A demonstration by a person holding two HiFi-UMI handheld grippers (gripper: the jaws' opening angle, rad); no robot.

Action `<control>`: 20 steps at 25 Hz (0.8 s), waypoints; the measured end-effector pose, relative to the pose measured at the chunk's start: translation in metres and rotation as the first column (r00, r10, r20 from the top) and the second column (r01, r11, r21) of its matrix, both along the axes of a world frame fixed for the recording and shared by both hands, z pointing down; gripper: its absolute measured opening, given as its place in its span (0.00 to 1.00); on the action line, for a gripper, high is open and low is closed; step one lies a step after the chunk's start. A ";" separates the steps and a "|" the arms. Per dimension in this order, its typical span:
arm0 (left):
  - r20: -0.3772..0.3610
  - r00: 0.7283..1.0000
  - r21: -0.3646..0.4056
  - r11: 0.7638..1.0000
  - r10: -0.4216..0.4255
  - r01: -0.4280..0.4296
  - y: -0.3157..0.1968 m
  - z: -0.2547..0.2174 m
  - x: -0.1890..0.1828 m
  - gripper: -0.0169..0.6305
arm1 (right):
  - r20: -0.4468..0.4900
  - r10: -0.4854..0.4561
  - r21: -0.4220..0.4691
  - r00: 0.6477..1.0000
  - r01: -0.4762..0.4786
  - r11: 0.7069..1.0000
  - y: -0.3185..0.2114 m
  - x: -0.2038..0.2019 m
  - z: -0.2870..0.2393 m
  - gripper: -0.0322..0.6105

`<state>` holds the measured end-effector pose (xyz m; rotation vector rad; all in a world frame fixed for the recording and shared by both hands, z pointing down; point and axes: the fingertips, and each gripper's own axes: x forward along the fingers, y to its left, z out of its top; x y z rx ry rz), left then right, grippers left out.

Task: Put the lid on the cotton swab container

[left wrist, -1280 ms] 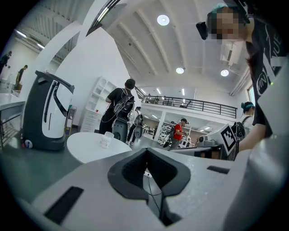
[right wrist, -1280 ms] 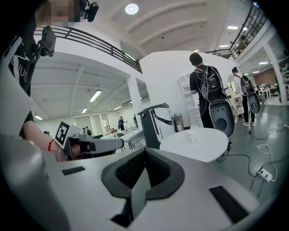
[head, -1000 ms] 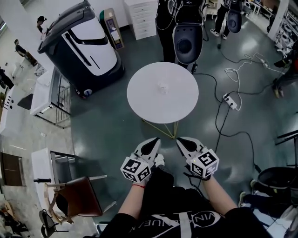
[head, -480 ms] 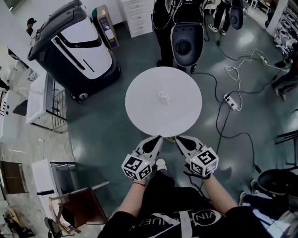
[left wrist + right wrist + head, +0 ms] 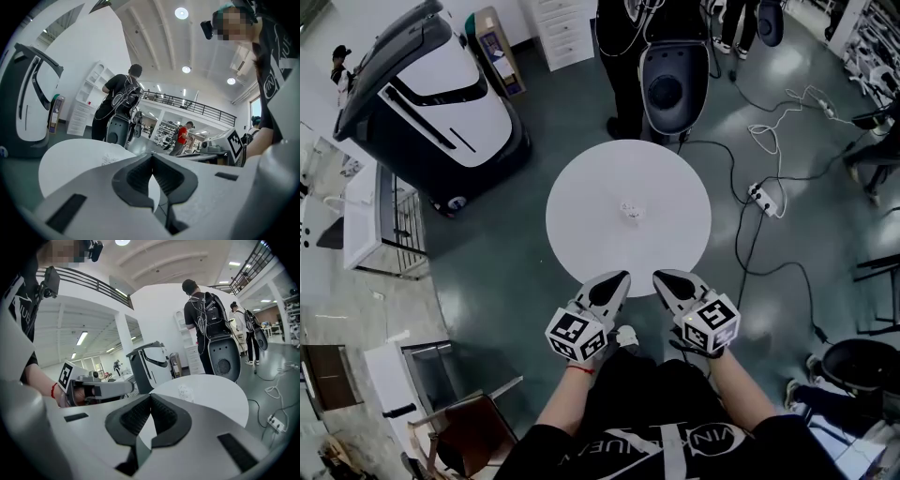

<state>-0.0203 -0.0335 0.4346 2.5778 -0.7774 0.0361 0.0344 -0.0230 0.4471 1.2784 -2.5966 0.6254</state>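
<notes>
You're at the approach step: left gripper [image 5: 617, 279] and right gripper [image 5: 662, 278] hold nothing, jaws pressed together. The cotton swab container [image 5: 630, 210] sits mid-surface [image 5: 581, 187], farther off. Next, reach in and spread them.

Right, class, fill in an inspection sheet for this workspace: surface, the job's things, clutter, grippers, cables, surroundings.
Surface: round white table, holding one small thing.
Job's things: small clear cotton swab container near the table's middle; too small to tell whether its lid is on.
Clutter: nothing seen on the table.
Grippers: left gripper and right gripper at the table's near edge, jaws together, nothing between them.
Cables: cables and a power strip on the floor right of the table.
Surroundings: large dark and white machine at left, person standing beyond the table, chair at lower left.
</notes>
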 end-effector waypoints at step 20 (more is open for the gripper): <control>0.012 1.000 -0.116 0.993 -0.011 0.012 -0.072 0.046 0.040 0.04 | 0.024 -0.057 -0.106 0.998 0.059 0.993 -0.083 0.013 0.040 0.05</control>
